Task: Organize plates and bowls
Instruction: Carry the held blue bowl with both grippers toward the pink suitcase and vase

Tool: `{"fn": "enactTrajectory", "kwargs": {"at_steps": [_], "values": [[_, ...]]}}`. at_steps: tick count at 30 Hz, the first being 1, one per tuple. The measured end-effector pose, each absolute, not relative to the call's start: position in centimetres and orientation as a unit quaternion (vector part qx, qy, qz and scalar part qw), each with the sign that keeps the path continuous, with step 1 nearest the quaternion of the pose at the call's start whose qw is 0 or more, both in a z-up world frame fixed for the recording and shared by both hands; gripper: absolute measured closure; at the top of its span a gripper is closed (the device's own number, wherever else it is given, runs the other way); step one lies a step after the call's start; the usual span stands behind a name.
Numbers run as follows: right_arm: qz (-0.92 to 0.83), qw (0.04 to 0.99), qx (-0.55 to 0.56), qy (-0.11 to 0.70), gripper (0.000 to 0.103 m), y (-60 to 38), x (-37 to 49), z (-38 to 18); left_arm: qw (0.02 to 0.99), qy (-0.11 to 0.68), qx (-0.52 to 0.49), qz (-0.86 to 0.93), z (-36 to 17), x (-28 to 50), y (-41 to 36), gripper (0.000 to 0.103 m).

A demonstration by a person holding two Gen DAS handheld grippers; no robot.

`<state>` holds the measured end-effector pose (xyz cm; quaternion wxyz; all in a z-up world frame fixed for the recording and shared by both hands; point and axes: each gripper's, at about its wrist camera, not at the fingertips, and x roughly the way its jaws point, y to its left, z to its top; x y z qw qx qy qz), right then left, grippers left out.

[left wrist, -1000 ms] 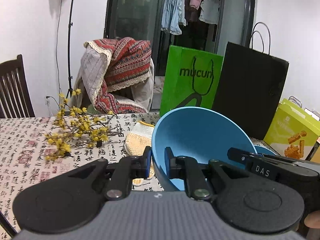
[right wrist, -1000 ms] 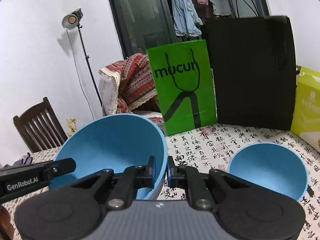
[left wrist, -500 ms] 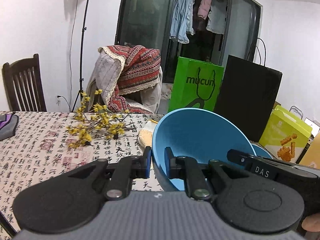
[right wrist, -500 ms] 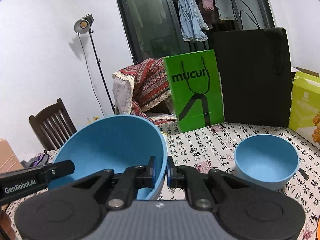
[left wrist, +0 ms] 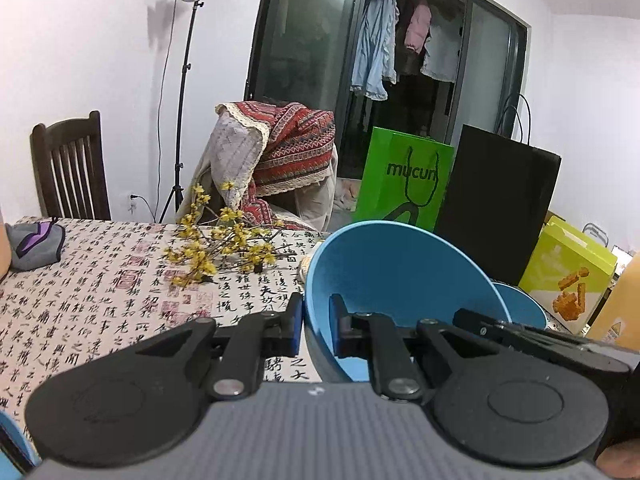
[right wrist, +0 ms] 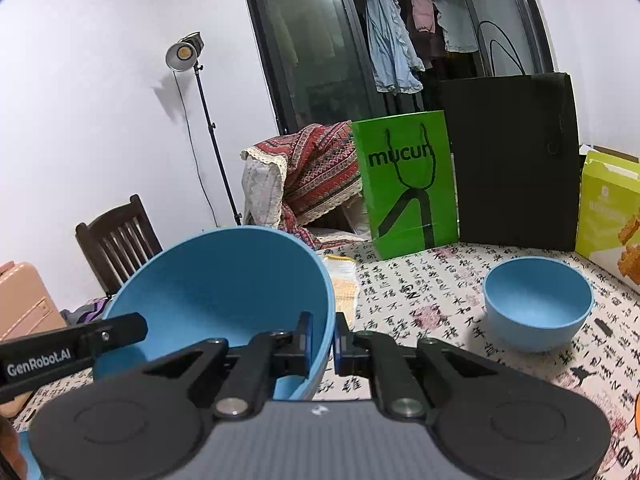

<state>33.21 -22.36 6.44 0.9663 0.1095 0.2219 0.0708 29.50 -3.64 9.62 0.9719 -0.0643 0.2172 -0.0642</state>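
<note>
Left gripper [left wrist: 316, 322] and right gripper [right wrist: 321, 342]: matte black linkage arms, silver pivot screws, blue pads, ribbed grey housings, white "GenRobot.AI" lettering

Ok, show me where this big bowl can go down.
Free cloth lies between the small blue bowl and the green bag, and left of the yellow flower sprig. The table's far edge is crowded: bags, the black bag, the snack box.

matt blue plastic bowl [left wrist: 396, 272], printed cloth tablecloth [left wrist: 100, 280]
</note>
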Motion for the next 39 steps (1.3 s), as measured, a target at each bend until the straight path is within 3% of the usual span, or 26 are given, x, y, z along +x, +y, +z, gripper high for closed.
{"fn": "enactTrajectory", "kwargs": {"at_steps": [39], "values": [[0.103, 0.968, 0.103, 0.206, 0.093, -15.9, 24.1, 5.7, 0.98, 0.179, -0.081, -0.028, 8.7, 18.8, 2.1, 0.089]]}}
